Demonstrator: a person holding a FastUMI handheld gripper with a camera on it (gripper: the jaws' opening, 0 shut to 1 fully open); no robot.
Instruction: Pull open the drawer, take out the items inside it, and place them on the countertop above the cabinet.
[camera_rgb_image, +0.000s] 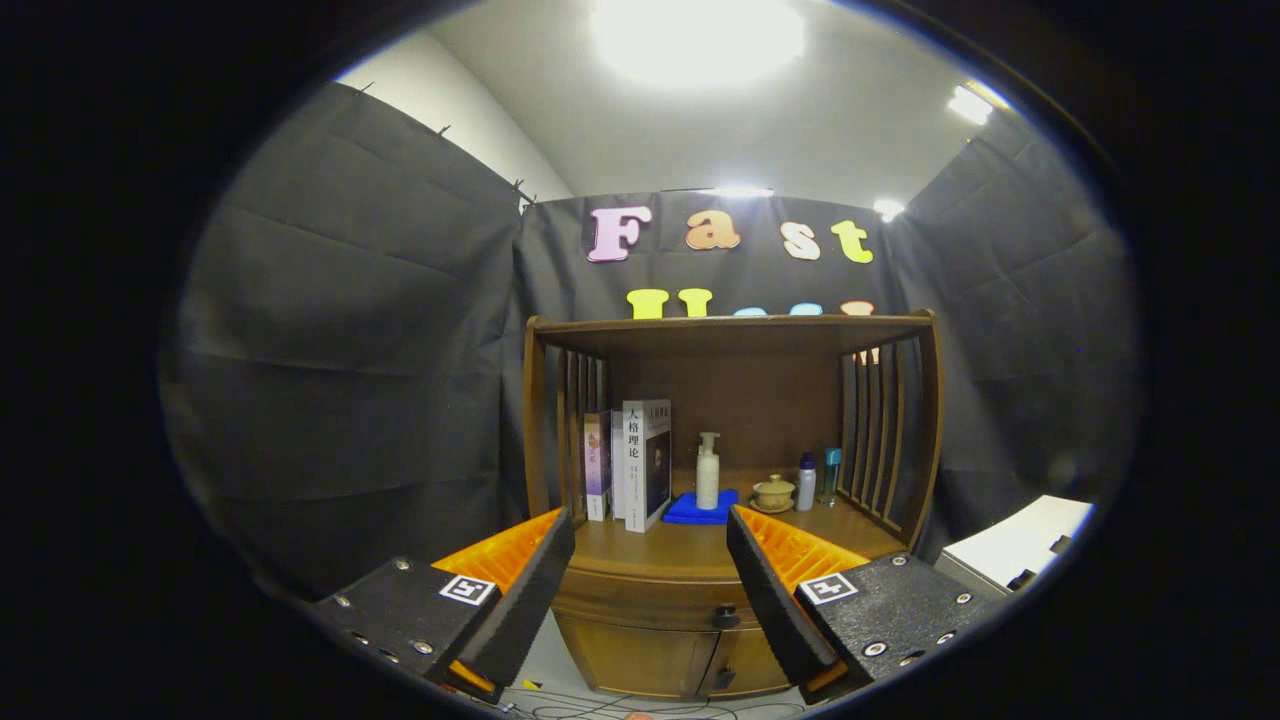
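I have the gripper held out in front of a brown wooden cabinet, its two fingers spread wide apart and holding nothing. Between the fingers and beyond them I see the closed wooden drawer, set just under the countertop, with its small dark round knob close to the inner edge of my right finger. Below the drawer are two closed cabinet doors. The wooden countertop above the drawer sits under a slatted-sided wooden hutch. On the countertop, from left to right, stand a few upright books, a white pump bottle resting on a flat blue pad, a small tan lidded ceramic cup on a saucer, a small white bottle with a dark cap, and a slim teal bottle just beside it. I cannot tell what lies inside the drawer, as it is shut. Off to the right of the cabinet, a white box-like object sits against the booth wall.
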